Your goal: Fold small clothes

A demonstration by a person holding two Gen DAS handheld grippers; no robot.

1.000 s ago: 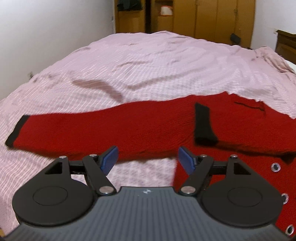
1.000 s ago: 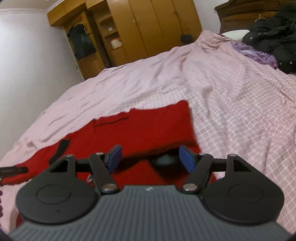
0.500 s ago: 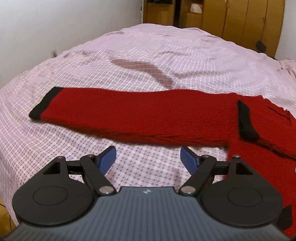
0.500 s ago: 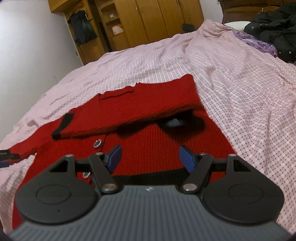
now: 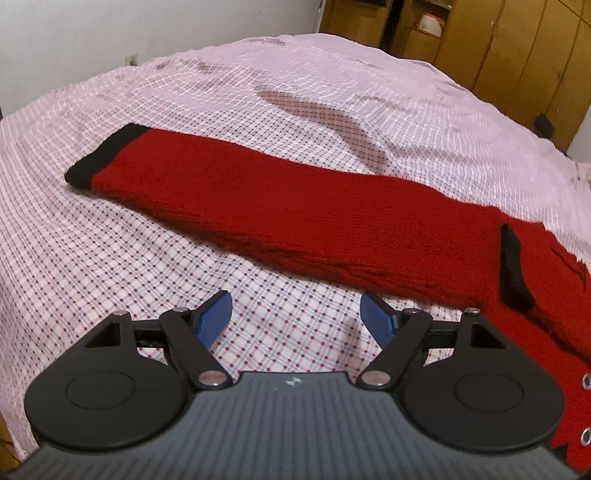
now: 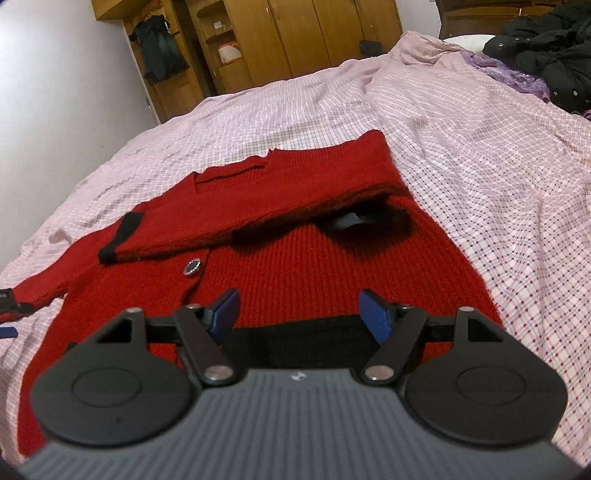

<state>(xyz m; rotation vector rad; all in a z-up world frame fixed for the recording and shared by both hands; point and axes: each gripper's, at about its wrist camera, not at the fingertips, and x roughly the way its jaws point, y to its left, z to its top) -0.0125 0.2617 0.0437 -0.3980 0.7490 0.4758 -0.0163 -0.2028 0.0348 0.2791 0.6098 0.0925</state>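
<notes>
Both pulled back and up now, left gripper [image 5: 295, 314] and right gripper [image 6: 299, 312] wide and empty, red cardigan [image 6: 295, 258] flat mid-bed [image 6: 480, 147], one sleeve [image 6: 258, 206] folded across, other sleeve [image 5: 277, 206] outstretched, next to fold.

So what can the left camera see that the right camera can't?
Only the left wrist view shows the long sleeve stretched out flat, ending in its black cuff, plus the open left tool. Only the right wrist view shows the sparkly button, the black hem, the dark clothes pile and the open right tool. Both show the red cardigan, checked bedsheet and wooden wardrobe.
</notes>
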